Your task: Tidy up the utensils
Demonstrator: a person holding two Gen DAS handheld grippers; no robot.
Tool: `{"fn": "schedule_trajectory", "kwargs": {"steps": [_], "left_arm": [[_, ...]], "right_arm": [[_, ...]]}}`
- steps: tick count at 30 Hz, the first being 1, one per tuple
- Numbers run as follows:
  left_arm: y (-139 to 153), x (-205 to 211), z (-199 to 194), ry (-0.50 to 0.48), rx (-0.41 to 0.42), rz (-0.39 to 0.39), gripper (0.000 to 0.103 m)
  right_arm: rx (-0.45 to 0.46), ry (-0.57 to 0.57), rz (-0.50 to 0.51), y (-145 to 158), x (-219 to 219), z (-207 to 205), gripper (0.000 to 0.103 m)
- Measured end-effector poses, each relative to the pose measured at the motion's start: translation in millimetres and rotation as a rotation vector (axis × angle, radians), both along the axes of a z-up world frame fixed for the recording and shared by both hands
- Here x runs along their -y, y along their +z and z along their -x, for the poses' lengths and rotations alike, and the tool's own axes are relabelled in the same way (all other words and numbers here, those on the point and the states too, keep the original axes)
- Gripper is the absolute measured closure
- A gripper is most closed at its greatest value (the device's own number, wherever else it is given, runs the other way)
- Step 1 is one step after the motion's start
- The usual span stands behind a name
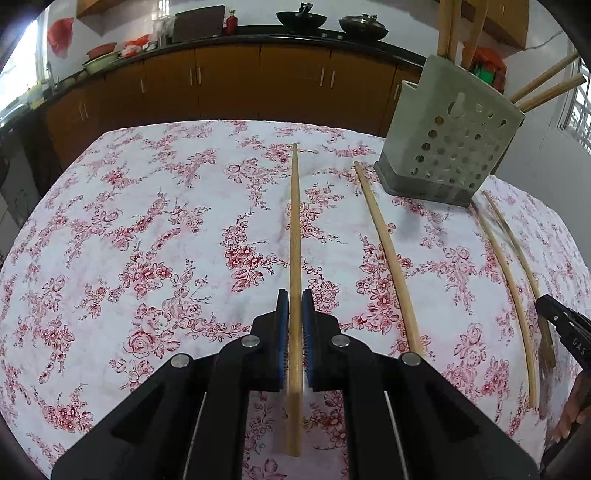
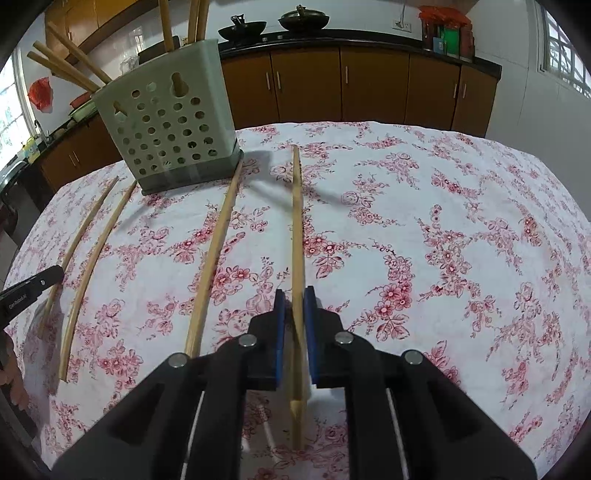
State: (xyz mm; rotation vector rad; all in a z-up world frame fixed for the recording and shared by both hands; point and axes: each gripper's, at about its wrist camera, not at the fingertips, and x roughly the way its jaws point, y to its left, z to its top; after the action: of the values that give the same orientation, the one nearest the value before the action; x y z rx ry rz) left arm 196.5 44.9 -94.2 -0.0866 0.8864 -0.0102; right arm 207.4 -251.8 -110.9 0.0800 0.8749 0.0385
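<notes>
- Flowery pink-and-white tablecloth (image 1: 147,221) is covering the whole table under both grippers, and four loose chopsticks are lying on it, all pointing away from the fingers.
- left gripper (image 1: 294,299) is sitting right down at the cloth. Its blue pads are squeezing in to a narrow slot around the leftmost chopstick (image 1: 294,221). The stick is running straight between the fingers and sticking out behind them. Can't tell if the pads are actually pressing on it or just hugging it.
- right gripper (image 2: 294,295) is doing the same with the rightmost chopstick (image 2: 296,221). The jaws are almost closed with the stick lying between the pads. It's looking blurry there, so I can't tell if the grip is real.
- Between the two grippers, the second chopstick (image 1: 384,251) is lying just right of the left fingers. The third chopstick (image 1: 506,266) is lying further right, close beside the one in the right gripper.
- Ahead of the fingers, between both grippers' lines, the perforated utensil holder (image 1: 443,147) is standing upright. The second chopstick's far tip is ending just beside its base.
- Several wooden sticks (image 1: 447,29) are already poking out of its top.
- Way past the table, brown cabinets (image 1: 229,85) are running along the wall, with woks (image 1: 301,18) sitting on the counter.
</notes>
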Motion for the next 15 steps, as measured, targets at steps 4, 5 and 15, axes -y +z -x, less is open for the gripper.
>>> {"fn": "schedule_trajectory", "kwargs": {"steps": [4,5,15], "left_arm": [[-0.5,-0.1,-0.8,-0.001,0.000,-0.003,0.094],[-0.5,0.0,-0.8,-0.001,0.000,-0.001,0.094],[-1.7,-2.9,-0.9,0.002,0.001,0.023,0.094]], "right_arm": [[0.000,0.001,-0.002,-0.6,0.6,0.0,0.091],[0.000,0.001,-0.002,-0.6,0.6,-0.1,0.091],[0.000,0.001,-0.002,-1.0,0.8,-0.2,0.091]]}}
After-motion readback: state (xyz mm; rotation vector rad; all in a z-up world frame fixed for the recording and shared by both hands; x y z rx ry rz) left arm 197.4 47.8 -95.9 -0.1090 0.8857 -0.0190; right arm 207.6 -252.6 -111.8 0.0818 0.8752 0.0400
